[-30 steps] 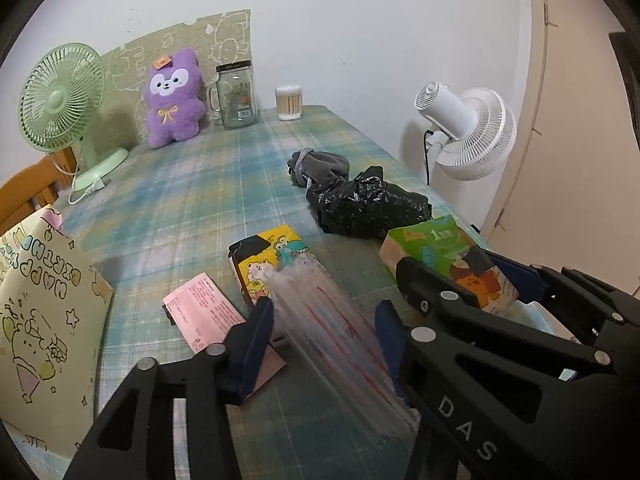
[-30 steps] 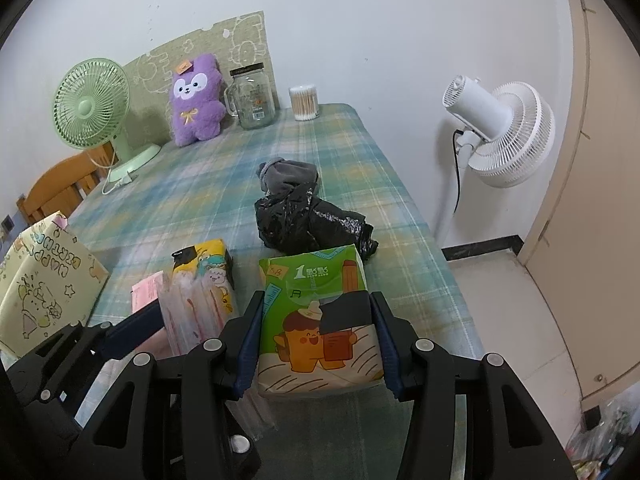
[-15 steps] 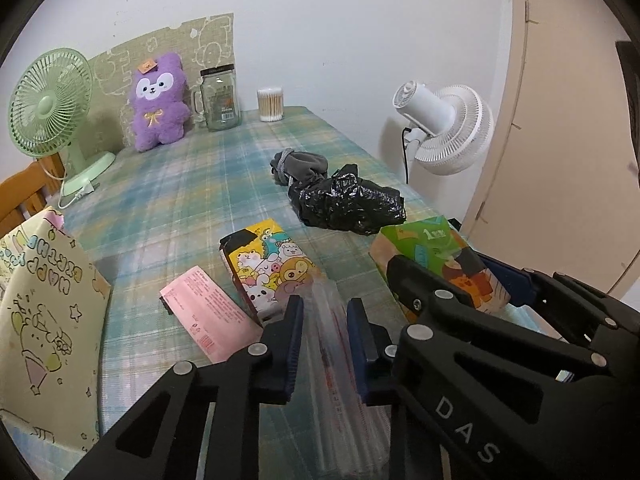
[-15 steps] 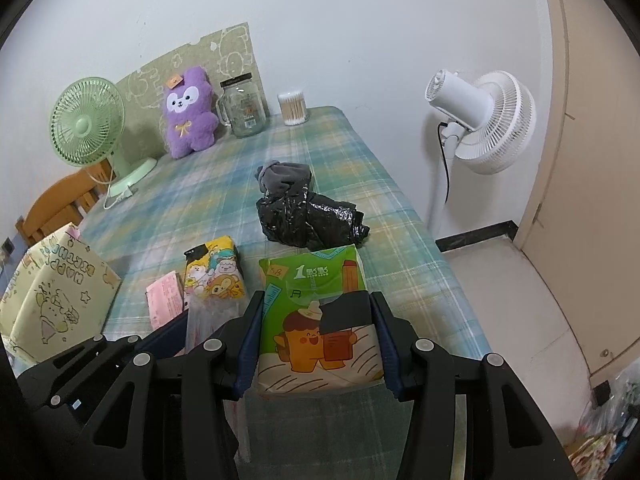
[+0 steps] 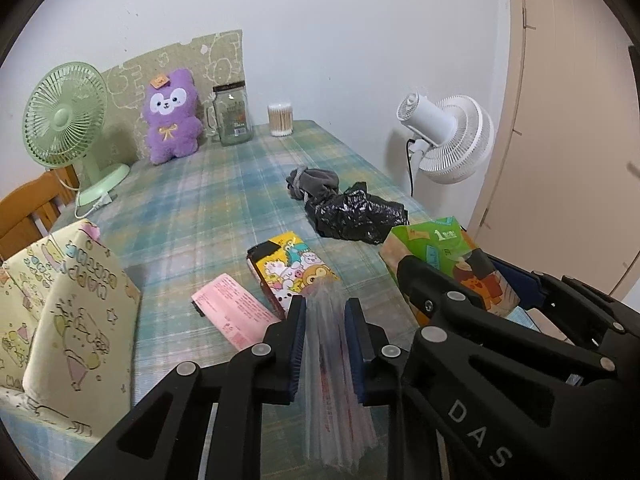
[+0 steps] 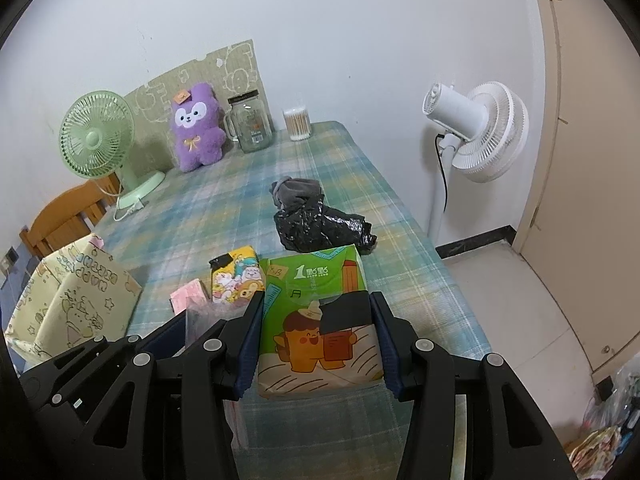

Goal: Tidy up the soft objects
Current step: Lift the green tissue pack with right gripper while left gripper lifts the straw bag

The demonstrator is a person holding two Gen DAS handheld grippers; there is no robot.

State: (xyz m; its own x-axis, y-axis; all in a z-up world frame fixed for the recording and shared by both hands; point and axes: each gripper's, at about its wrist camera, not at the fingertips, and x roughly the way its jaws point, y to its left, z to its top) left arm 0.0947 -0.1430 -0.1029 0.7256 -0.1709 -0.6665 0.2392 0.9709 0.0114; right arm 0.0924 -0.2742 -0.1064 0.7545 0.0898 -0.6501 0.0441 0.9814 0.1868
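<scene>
My left gripper [image 5: 326, 340] is shut on a translucent plastic sleeve [image 5: 332, 380] with faint red print, held above the table's near end. My right gripper [image 6: 318, 336] is shut on a green tissue pack [image 6: 316, 312] with a cartoon cup; the pack also shows in the left wrist view [image 5: 436, 252]. A yellow cartoon tissue pack [image 5: 294, 272] and a pink packet [image 5: 234, 316] lie on the plaid tablecloth [image 5: 192, 208]. A crumpled black plastic bag [image 5: 354, 216] lies against a grey cloth [image 5: 316, 182] mid-table. A purple plush [image 5: 172, 116] sits at the far end.
A yellow gift bag [image 5: 60, 308] stands at the left edge. A green desk fan [image 5: 68, 124], a glass jar [image 5: 232, 116] and a cotton swab cup [image 5: 280, 120] stand at the far end. A white floor fan [image 6: 476, 132] stands beyond the table's right edge. A wooden chair [image 6: 64, 216] is at left.
My left gripper closed from wide open onto the plastic sleeve and rose with it. My right gripper kept hold of the green tissue pack and lifted slightly.
</scene>
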